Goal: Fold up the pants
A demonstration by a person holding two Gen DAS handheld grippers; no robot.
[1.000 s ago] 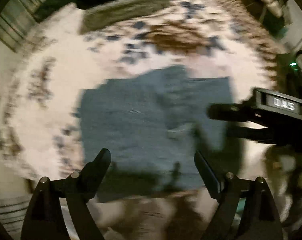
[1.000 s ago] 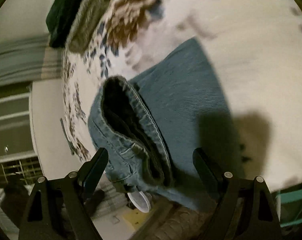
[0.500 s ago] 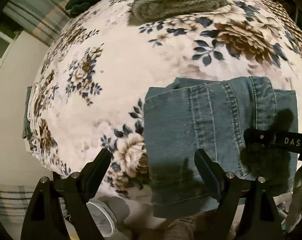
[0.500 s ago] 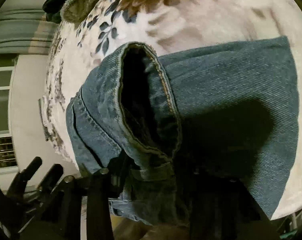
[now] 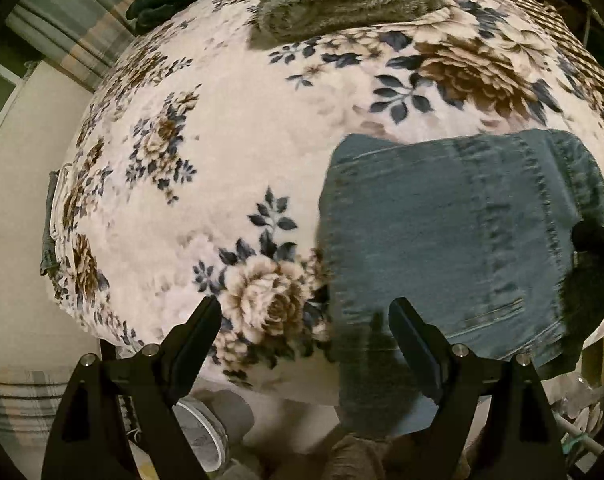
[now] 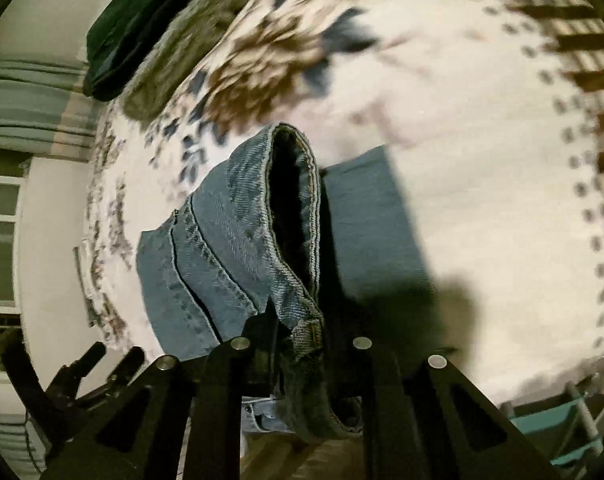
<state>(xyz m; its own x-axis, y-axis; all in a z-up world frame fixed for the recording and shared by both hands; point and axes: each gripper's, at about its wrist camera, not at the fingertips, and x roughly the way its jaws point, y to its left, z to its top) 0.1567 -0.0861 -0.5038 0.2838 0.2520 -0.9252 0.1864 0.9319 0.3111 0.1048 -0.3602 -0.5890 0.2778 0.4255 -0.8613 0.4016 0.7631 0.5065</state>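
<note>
My right gripper has just been closing, and its fingers now pinch the waistband of the jeans, I reckon to carry that end over. The jeans lie folded on the floral bed. My left gripper hangs wide, empty. No writing readable now.
</note>
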